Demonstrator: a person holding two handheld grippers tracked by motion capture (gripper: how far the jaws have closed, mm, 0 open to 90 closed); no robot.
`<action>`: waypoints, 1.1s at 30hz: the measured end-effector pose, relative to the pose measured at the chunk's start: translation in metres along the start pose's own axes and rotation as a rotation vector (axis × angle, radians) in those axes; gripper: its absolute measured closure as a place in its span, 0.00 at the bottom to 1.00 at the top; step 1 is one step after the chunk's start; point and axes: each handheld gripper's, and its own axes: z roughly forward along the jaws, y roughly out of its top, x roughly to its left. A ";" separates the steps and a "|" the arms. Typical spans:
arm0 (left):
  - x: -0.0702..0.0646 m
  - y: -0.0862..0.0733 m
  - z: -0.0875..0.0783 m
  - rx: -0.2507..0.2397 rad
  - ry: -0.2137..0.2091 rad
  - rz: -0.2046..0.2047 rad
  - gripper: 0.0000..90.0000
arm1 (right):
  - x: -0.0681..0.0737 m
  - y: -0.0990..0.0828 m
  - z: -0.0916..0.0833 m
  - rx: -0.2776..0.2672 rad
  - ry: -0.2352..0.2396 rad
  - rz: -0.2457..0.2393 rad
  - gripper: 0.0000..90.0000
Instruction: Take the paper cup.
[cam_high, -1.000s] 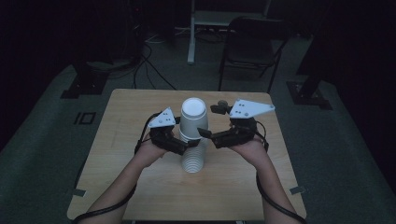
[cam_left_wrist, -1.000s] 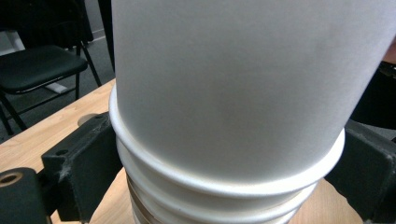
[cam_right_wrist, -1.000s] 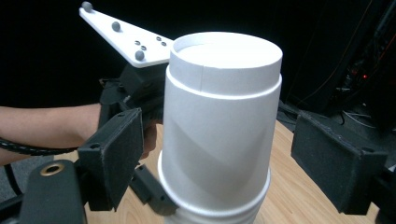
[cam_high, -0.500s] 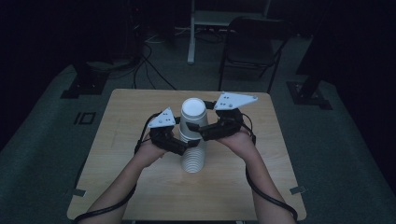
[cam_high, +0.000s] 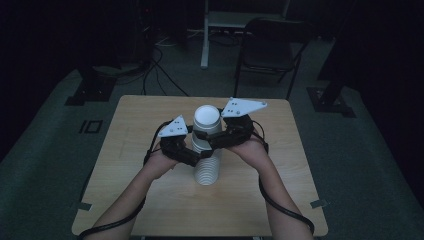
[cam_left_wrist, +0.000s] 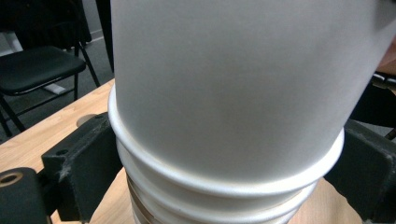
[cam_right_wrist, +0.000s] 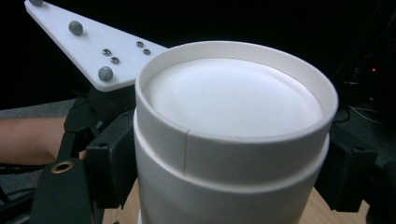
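A dim room with a folding chair (cam_high: 272, 55) lies behind the wooden table (cam_high: 125, 150), whose top is bare out to every edge around the stack of cups (cam_high: 206, 160). In the high view the left gripper (cam_high: 192, 150) and right gripper (cam_high: 212, 141) meet at the stack from either side. In the left gripper view its jaws clamp the lower rims, the top cup (cam_left_wrist: 233, 88) rising above them. In the right gripper view its jaws press the upturned top cup's walls just below its base.
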 end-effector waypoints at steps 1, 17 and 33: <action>0.000 0.000 0.000 0.000 0.000 -0.001 0.06 | 0.000 0.000 0.000 0.000 0.000 0.000 0.22; 0.000 0.001 0.001 0.004 0.000 -0.004 0.06 | 0.000 0.015 -0.012 -0.052 -0.007 0.002 0.24; 0.000 0.001 0.000 0.008 0.000 -0.005 0.06 | 0.001 0.046 -0.031 -0.102 -0.035 -0.024 0.24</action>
